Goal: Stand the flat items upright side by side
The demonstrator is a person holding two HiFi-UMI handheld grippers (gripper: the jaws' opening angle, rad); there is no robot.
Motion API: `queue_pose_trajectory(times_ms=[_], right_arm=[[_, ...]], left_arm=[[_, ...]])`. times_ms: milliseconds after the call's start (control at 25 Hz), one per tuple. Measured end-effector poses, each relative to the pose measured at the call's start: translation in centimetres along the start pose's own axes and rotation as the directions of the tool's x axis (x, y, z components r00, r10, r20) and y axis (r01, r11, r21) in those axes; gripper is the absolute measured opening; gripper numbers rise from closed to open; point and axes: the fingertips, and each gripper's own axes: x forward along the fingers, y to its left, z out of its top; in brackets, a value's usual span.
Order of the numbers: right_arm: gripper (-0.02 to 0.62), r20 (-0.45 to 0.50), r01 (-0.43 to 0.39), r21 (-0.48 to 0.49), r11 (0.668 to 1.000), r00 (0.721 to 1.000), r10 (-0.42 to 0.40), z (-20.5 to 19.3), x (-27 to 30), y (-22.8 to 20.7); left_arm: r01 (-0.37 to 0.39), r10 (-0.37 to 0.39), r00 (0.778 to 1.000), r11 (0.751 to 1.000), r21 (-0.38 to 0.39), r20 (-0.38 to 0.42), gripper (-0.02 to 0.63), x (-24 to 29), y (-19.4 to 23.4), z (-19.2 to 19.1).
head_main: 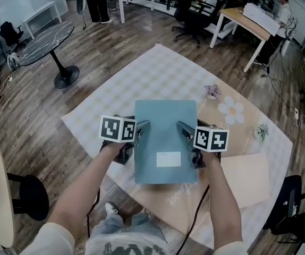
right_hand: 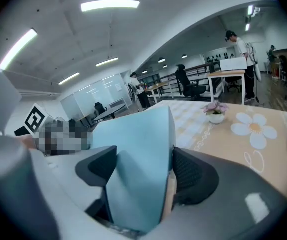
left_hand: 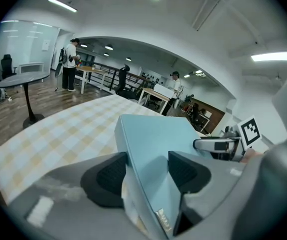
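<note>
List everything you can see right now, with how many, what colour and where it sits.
blue book: one, pale blue with a white label, lifted above the table
tan flat item: one, tan, lying on the mat at the right
mat: one, tan with a white daisy, on the tablecloth
tablecloth: one, pale check, covering the table
potted flowers: one, pink, at the mat's far edge
small plant: one, green, near the table's right edge
round table: one, dark, on the floor at far left
people: two, in the background by the desks
left gripper: one, grey, shut on the book's left edge
right gripper: one, grey, shut on its right edge
</note>
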Motion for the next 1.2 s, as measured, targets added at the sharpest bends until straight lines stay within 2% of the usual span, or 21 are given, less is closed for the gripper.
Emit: queue_pose_trajectory(times_ms=[240, 480, 600, 720, 960, 1080, 1200], right_arm=[[0.35, 0.169, 0.07, -0.039, 0.997, 0.984, -0.063, 3.7, -3.4, 1.1], [0.344, 0.319, 0.202, -0.062, 0.977, 0.932, -0.172, 5.3, -7.4, 2.0], [0.342, 0.384, 0.279, -0.061, 0.958, 0.893, -0.236, 5.6, -9.5, 2.5], [0.342, 0.456, 0.359, -0.052, 0.932, 0.839, -0.297, 5.6, -11.8, 2.9], [0.342, 0.573, 0.449, -0.077, 0.89, 0.75, -0.329, 5.0, -13.3, 6.7], [0.344, 0.592, 0.496, -0.077, 0.865, 0.721, -0.36, 4.7, -13.6, 7.6], [0.342, 0.587, 0.526, -0.052, 0.849, 0.704, -0.4, 3.3, -13.8, 8.4]], left_arm=[[0.015, -0.027, 0.996, 0.992, 0.128, 0.089, 0.276, -1.5, -2.1, 4.8], [0.09, -0.12, 0.985, 0.969, 0.23, 0.124, 0.276, -2.3, -4.5, 7.4], [0.139, -0.178, 0.976, 0.952, 0.272, 0.122, 0.276, -2.2, -5.8, 7.7], [0.169, -0.231, 0.962, 0.922, 0.349, 0.143, 0.276, -2.5, -7.3, 8.5], [0.201, -0.318, 0.917, 0.889, 0.411, 0.24, 0.276, -6.0, -7.3, 9.3], [0.216, -0.353, 0.901, 0.87, 0.444, 0.253, 0.265, -7.0, -7.3, 9.6], [0.231, -0.388, 0.889, 0.839, 0.492, 0.245, 0.264, -8.2, -7.5, 8.9]])
